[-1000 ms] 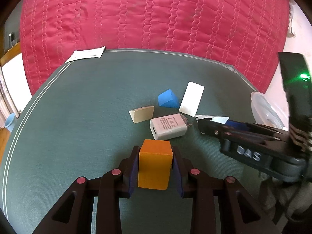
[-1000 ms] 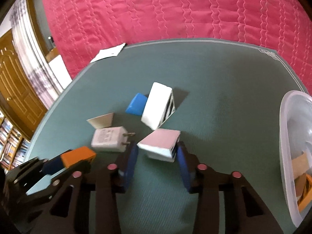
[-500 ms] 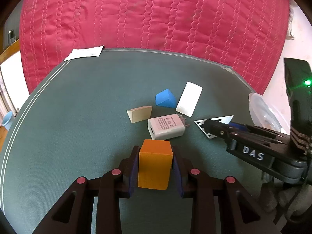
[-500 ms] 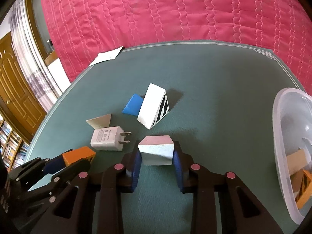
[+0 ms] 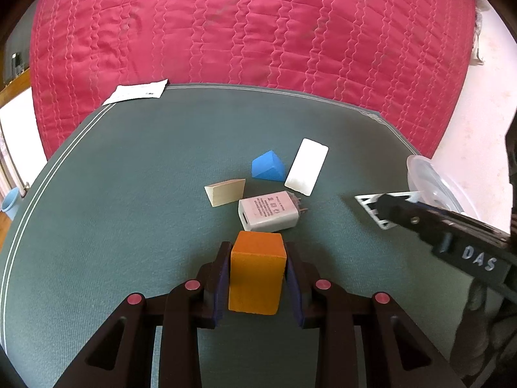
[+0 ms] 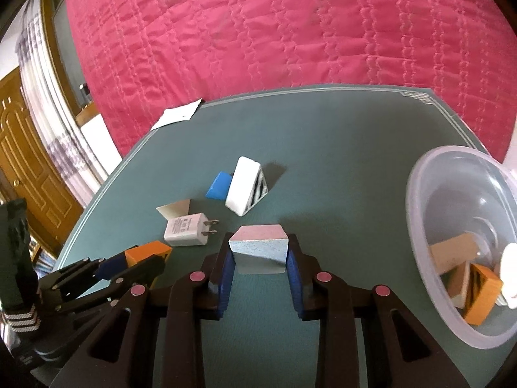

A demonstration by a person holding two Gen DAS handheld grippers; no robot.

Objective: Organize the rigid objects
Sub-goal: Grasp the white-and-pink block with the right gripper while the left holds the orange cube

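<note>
- My left gripper (image 5: 257, 270): jaws clenched on an orange block (image 5: 257, 273), held between the blue pads over the green table mat (image 5: 129, 210).
- My right gripper (image 6: 258, 266): jaws clenched on a white wedge block (image 6: 258, 252), pale speckled face turned to the camera; the left-wrist view shows its striped triangular end (image 5: 383, 208).
- White charger (image 5: 269, 210): lying flat on the mat just ahead of the orange block, prongs pointing right.
- Beige wedge (image 5: 225, 191): just left of the charger.
- Blue wedge (image 5: 267, 170): behind the charger, beside a second white wedge (image 6: 244, 185) with a striped end.
- Clear plastic bowl (image 6: 420, 194): at the mat's right edge, holding tan and orange blocks (image 6: 478, 294) and a white item.
- Paper slip (image 5: 137, 92): far left corner of the mat.
- Red quilted bedspread (image 5: 258, 32): behind the mat.
</note>
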